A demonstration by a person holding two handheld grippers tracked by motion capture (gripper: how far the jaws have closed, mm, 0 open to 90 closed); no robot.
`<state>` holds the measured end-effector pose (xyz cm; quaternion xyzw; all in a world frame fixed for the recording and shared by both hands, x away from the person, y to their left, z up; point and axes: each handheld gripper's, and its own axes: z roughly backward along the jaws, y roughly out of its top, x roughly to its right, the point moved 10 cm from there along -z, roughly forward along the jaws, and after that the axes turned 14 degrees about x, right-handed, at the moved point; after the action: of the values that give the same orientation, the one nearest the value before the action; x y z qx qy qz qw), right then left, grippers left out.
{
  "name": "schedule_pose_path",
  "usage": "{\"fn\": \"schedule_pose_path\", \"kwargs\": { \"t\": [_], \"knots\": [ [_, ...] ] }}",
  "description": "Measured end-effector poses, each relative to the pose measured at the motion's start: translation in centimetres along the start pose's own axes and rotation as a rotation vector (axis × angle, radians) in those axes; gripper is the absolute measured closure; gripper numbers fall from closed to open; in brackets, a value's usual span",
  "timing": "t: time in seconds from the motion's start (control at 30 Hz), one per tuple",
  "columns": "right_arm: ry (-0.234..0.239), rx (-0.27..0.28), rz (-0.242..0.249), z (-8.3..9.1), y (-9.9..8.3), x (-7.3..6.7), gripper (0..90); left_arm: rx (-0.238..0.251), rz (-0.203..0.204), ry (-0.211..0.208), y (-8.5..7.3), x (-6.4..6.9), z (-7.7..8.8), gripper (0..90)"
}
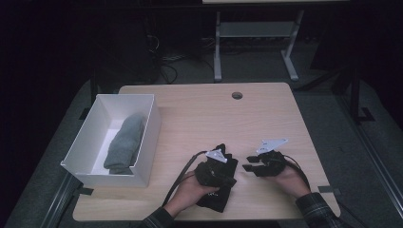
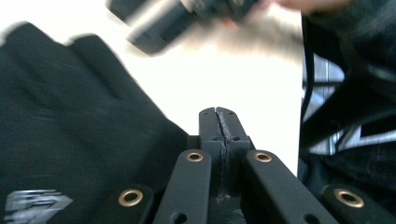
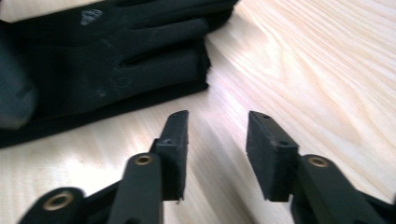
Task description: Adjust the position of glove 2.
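A black glove (image 1: 219,190) lies flat on the wooden table (image 1: 199,114) near its front edge, fingers pointing away from the person. My left gripper (image 1: 228,165) rests over the glove. In the left gripper view its jaws (image 2: 218,111) are pressed together with nothing between them, and the glove (image 2: 70,116) lies just to their left. My right gripper (image 1: 248,163) sits to the glove's right, pointing left toward it. Its jaws (image 3: 217,116) stand open over bare wood, a short way off the glove's fingertips (image 3: 116,60).
A white open box (image 1: 148,137) stands at the table's left edge with a grey knitted item (image 1: 124,142) lying inside. A round cable hole (image 1: 237,95) is near the far edge. A desk frame (image 1: 256,33) stands on the floor beyond.
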<state>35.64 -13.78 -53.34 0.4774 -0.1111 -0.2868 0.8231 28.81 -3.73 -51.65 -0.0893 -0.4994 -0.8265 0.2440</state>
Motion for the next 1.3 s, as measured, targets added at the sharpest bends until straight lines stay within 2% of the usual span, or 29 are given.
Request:
{"fn": "schedule_pose_path", "kwargs": {
  "t": [0.03,0.1,0.2,0.23,0.27,0.33,0.43,0.6,0.7,0.77,0.83,0.93,1.07,1.1,1.17,1.27,1.3],
  "knots": [
    [-0.021,-0.003,0.007,0.0,-0.2,0.4,51.2,-0.026,-0.007,-0.001,-0.6,0.3,-0.4,89.8],
    [-0.052,0.0,0.018,0.0,-0.2,0.8,44.5,-0.036,-0.021,0.012,-0.8,0.2,-0.5,89.8],
    [-0.076,0.006,0.021,0.0,-0.3,1.3,40.2,-0.056,-0.033,0.026,-1.1,-0.1,-0.4,89.8],
    [-0.094,0.008,0.016,0.1,-0.4,1.7,37.4,-0.065,-0.037,0.038,-1.2,-0.3,-0.2,89.8],
    [-0.102,0.018,0.006,0.0,-0.3,1.8,35.6,-0.08,-0.065,0.066,-1.4,-0.7,0.1,89.8],
    [-0.112,0.015,-0.001,0.1,-0.4,2.1,34.7,-0.095,-0.089,0.093,-1.6,-1.2,0.7,89.8],
    [-0.121,0.021,-0.004,0.1,-0.6,2.3,33.8,-0.101,-0.096,0.115,-1.7,-1.7,1.3,89.8],
    [-0.139,0.014,-0.005,0.0,-1.1,2.8,32.2,-0.124,-0.118,0.178,-2.1,-3.5,3.6,89.7],
    [-0.146,0.02,-0.009,0.0,-1.1,3.0,31.7,-0.117,-0.106,0.195,-2.2,-4.0,4.3,89.7],
    [-0.151,0.021,-0.015,0.0,-1.2,3.2,30.9,-0.137,-0.11,0.207,-2.6,-4.3,5.4,89.6],
    [-0.151,0.021,-0.015,0.0,-1.2,3.2,30.6,-0.136,-0.11,0.216,-2.7,-4.4,5.7,89.6],
    [-0.157,0.026,-0.024,0.1,-1.3,3.4,29.0,-0.162,-0.131,0.25,-3.3,-4.8,7.0,89.2],
    [-0.156,0.025,-0.032,0.1,-1.3,3.5,27.6,-0.129,-0.108,0.297,-3.8,-5.4,8.5,88.4],
    [-0.155,0.027,-0.033,0.1,-1.3,3.5,27.3,-0.133,-0.113,0.3,-3.8,-5.6,8.8,87.9],
    [-0.155,0.037,-0.032,0.0,-1.3,3.6,25.9,-0.113,-0.096,0.312,-3.7,-5.9,9.3,86.8],
    [-0.153,0.041,-0.035,0.0,-1.4,3.5,24.6,-0.117,-0.104,0.311,-3.6,-5.9,9.4,85.1],
    [-0.152,0.049,-0.03,-0.1,-1.4,3.6,23.0,-0.114,-0.114,0.303,-3.3,-5.8,9.4,80.6]
  ]
}}
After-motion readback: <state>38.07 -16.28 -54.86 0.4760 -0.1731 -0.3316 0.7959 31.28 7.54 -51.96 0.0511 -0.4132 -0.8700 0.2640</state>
